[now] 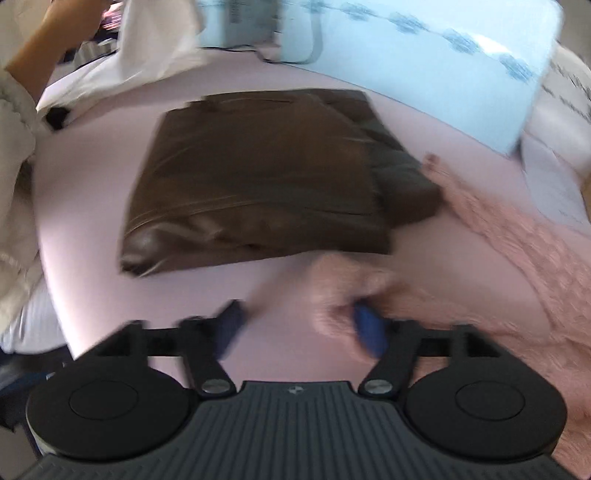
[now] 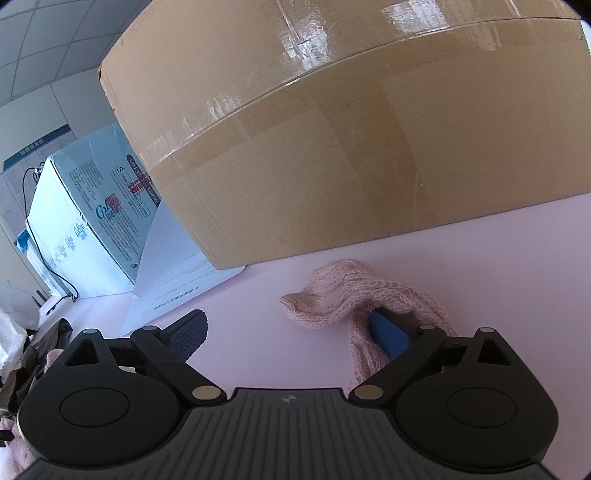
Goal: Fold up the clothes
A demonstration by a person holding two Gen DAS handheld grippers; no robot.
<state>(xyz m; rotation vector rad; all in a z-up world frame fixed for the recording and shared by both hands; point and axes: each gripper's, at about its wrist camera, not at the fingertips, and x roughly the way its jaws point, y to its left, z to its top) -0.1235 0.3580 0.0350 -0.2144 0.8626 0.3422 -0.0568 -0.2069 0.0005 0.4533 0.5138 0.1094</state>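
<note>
A pink knit sweater (image 1: pixel 517 258) lies on the pale pink table, stretching from the lower middle to the right of the left wrist view. My left gripper (image 1: pixel 299 325) is open, and a bunched end of the sweater drapes over its right finger (image 1: pixel 369 328). The view is blurred. In the right wrist view my right gripper (image 2: pixel 291 332) is open, and another end of the pink sweater (image 2: pixel 340 291) is draped over its right finger (image 2: pixel 391 332). A folded dark brown garment (image 1: pixel 258 177) lies flat ahead of the left gripper.
A large cardboard box (image 2: pixel 332 129) stands close ahead of the right gripper. A light blue printed box (image 2: pixel 81 221) and a white sheet of paper (image 2: pixel 173 266) sit to its left. White cloth (image 1: pixel 155 40) and a person's arm (image 1: pixel 48 33) are at the far left.
</note>
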